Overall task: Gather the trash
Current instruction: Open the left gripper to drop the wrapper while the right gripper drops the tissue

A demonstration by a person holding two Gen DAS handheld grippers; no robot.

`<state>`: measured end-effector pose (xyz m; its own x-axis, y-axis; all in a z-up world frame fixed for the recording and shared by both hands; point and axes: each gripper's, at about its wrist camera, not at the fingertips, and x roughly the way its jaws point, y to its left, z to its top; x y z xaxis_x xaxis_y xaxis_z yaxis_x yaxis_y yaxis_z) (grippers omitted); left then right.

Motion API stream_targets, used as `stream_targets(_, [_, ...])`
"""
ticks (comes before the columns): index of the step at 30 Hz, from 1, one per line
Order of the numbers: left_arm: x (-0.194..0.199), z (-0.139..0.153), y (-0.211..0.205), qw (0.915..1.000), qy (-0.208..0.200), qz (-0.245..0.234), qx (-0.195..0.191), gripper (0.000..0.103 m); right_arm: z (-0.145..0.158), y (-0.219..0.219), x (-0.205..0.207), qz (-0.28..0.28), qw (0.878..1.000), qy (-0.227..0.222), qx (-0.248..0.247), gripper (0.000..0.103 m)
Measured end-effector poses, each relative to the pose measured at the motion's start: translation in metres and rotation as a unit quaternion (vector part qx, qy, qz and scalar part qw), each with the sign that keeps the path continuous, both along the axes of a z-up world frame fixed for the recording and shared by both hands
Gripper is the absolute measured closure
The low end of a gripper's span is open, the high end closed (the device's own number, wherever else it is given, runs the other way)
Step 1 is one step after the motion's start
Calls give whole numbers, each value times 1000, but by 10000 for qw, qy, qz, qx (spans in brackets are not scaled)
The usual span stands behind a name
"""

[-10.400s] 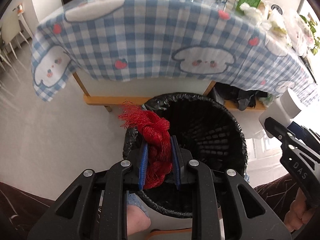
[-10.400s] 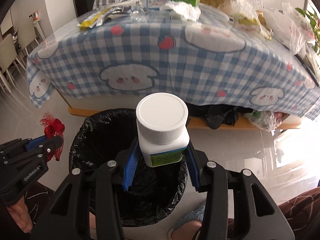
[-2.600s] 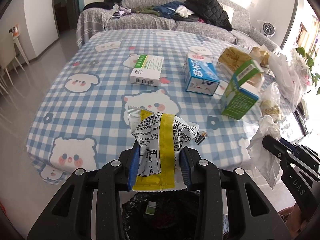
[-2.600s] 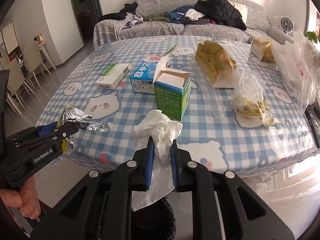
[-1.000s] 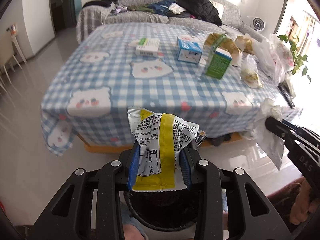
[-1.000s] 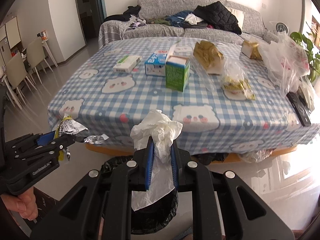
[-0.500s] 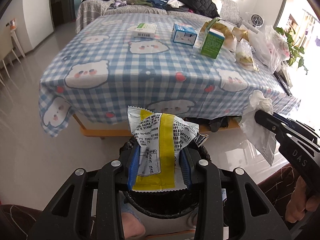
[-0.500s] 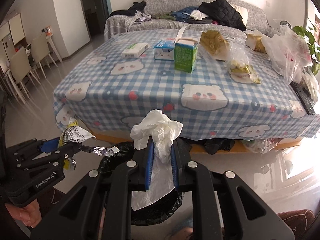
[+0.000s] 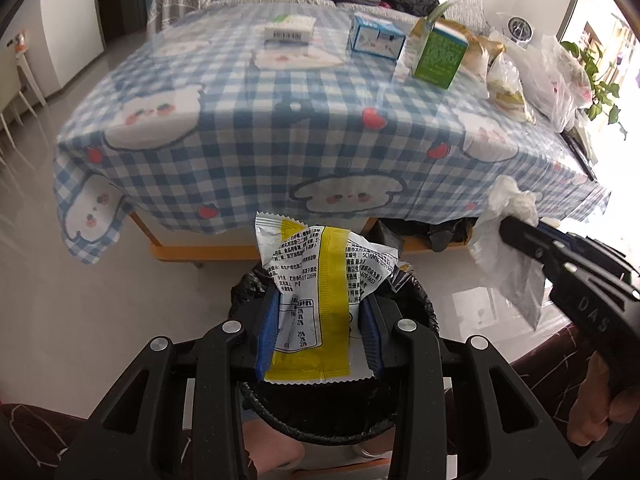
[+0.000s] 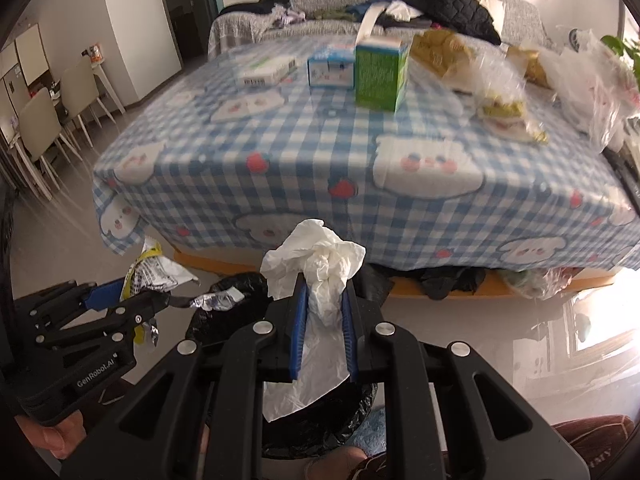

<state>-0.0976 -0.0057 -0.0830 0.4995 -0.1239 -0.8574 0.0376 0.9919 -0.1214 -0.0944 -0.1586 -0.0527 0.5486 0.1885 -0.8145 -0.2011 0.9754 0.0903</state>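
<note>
My left tool (image 9: 318, 332) pinches the yellow wrapper (image 9: 320, 280), my right tool (image 10: 323, 332) the crumpled tissue (image 10: 316, 264). The black bin (image 9: 416, 308) lies directly below both, seemingly a shade nearer the left, though my tools hide its rim.

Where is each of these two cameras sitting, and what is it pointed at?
Left wrist: on the left gripper, looking down over its snack wrapper to the bin; a hand shows.
Right wrist: on the right gripper, over its tissue; a hand shows.
Both share the checked table, the green carton and the other gripper.
</note>
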Motion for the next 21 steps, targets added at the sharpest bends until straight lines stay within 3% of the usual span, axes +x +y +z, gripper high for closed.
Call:
stream_targets(11, [20,-62,8,9987,498,55,-10,69,-66,10,18,277,9984,476,-88,88])
stream_targets(21, [29,-117,13,9967,792,122,89,69,-122,8,33,187,9966,800,72,87])
